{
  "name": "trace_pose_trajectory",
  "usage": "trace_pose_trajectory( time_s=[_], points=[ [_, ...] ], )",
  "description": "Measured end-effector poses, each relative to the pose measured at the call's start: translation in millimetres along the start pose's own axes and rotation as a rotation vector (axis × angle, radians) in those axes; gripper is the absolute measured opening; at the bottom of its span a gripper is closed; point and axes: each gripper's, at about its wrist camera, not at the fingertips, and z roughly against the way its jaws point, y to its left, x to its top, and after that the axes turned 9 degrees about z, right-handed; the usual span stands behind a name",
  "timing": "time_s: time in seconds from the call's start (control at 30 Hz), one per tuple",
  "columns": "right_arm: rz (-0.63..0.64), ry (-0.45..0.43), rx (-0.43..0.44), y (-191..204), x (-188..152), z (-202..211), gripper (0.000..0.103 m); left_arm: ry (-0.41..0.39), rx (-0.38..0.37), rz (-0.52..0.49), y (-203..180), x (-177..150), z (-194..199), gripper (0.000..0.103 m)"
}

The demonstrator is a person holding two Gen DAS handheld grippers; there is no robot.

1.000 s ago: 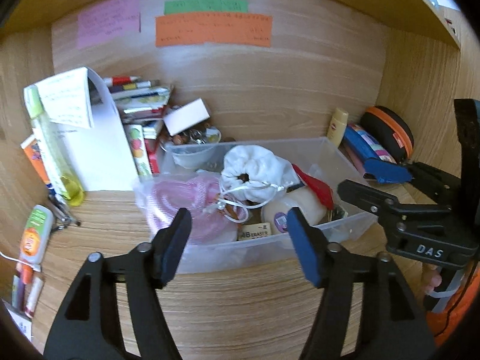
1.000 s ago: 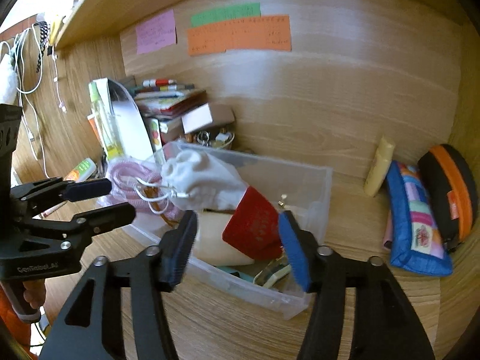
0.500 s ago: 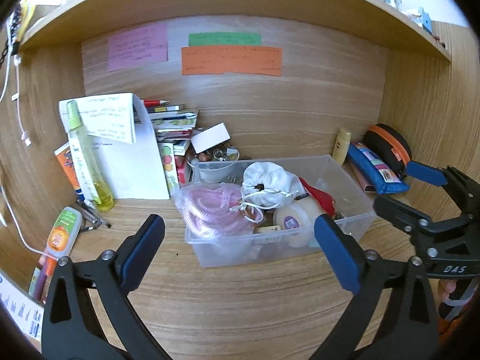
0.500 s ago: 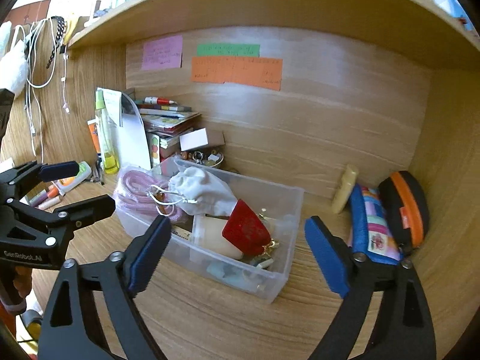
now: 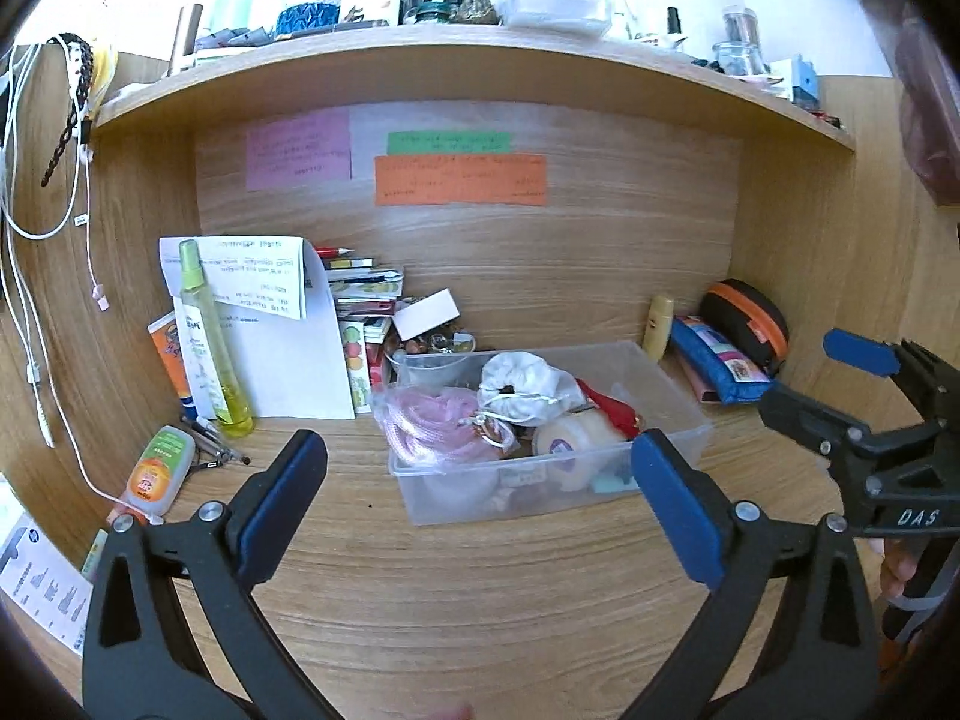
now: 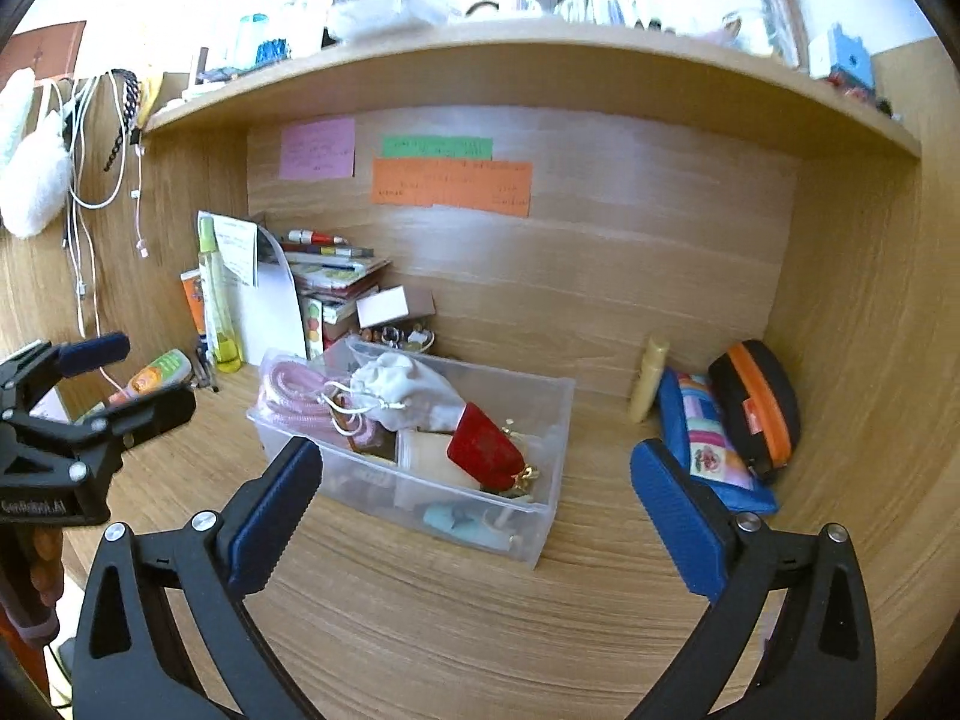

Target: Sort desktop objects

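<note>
A clear plastic bin (image 5: 678,396) (image 6: 558,420) stands in the middle of the wooden desk. It holds a pink cord bundle (image 5: 432,426) (image 6: 294,396), a white drawstring pouch (image 5: 522,384) (image 6: 402,390), a red charm (image 5: 612,411) (image 6: 483,450) and a cream roll (image 5: 570,444). My left gripper (image 5: 477,489) is open and empty, in front of the bin and well back from it. My right gripper (image 6: 474,495) is open and empty, also back from the bin. Each gripper shows in the other's view, the right one (image 5: 840,396) and the left one (image 6: 126,378).
Papers, a yellow spray bottle (image 5: 210,342) and a book stack (image 5: 360,300) stand at the back left. A small orange bottle (image 5: 159,468) and pens lie at the left. A blue pencil case (image 6: 708,438), a black-orange case (image 6: 756,402) and a cream tube (image 6: 648,378) lie at the right.
Both grippers have opened wide and pulled back and up from the bin, so the upper shelf now shows. The bin and its contents have not moved.
</note>
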Motion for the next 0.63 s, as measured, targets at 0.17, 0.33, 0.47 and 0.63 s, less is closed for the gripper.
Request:
trace_pose_trajectory(
  time_s=[0.17,0.33,0.47,0.63],
  points=[
    [-0.008,-0.018,-0.006,-3,2,11,0.103,-0.002,-0.012,0.0,-4,-2,6,0.103],
    [-0.013,-0.014,-0.007,-3,0,13,0.103,0.028,-0.017,-0.015,-9,-5,2,0.103],
    [-0.015,-0.005,0.003,-3,-3,11,0.103,0.04,-0.044,-0.023,-12,-6,-2,0.103],
    [-0.012,0.011,0.018,-3,-5,5,0.103,0.045,-0.043,-0.027,-13,-6,-6,0.103]
  ],
)
